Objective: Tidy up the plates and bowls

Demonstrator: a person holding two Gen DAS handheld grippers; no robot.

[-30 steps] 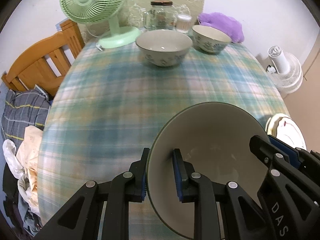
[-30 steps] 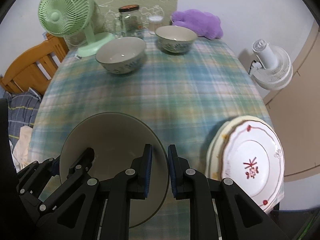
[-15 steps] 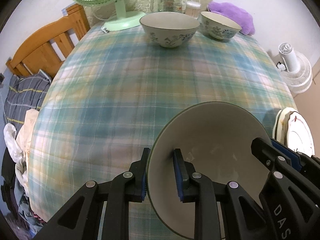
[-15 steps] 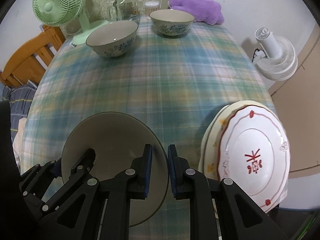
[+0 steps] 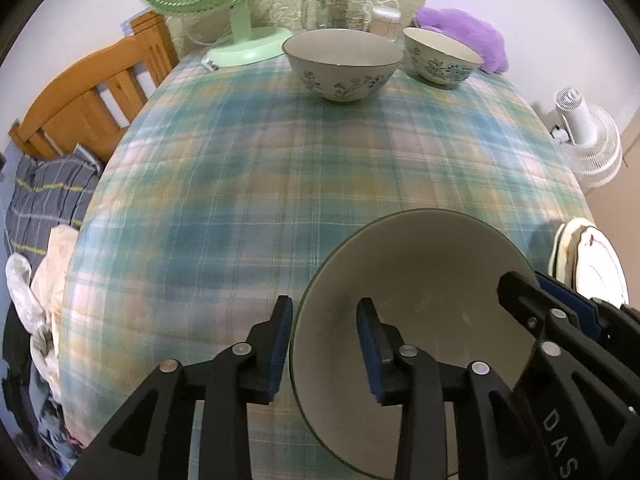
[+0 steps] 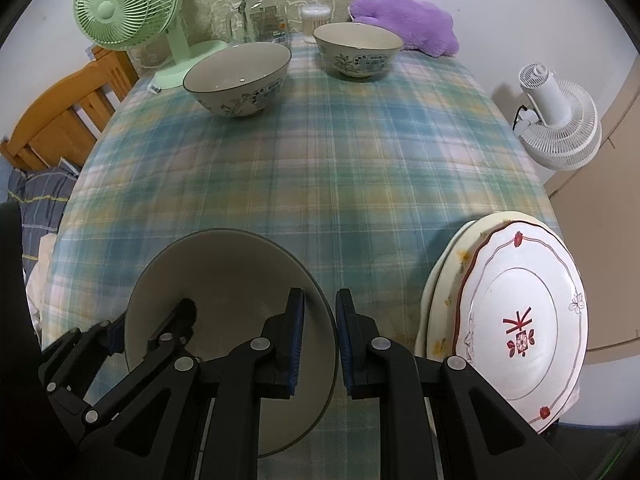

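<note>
Nearest, the plain bowl (image 5: 420, 320) sits low at the table (image 6: 340, 168) edge — the left tool (image 5: 325, 340) is opening off its rim while the right tool (image 6: 320, 336) grips the opposite rim. Plates (image 6: 520, 320) lie beside; two patterned bowls (image 6: 240, 76) wait far back. Next, probably: carry it to them.

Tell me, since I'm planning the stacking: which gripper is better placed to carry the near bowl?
Right. The right gripper is clamped on the near bowl rim; the left gripper jaws are opening, straddling the rim.
</note>
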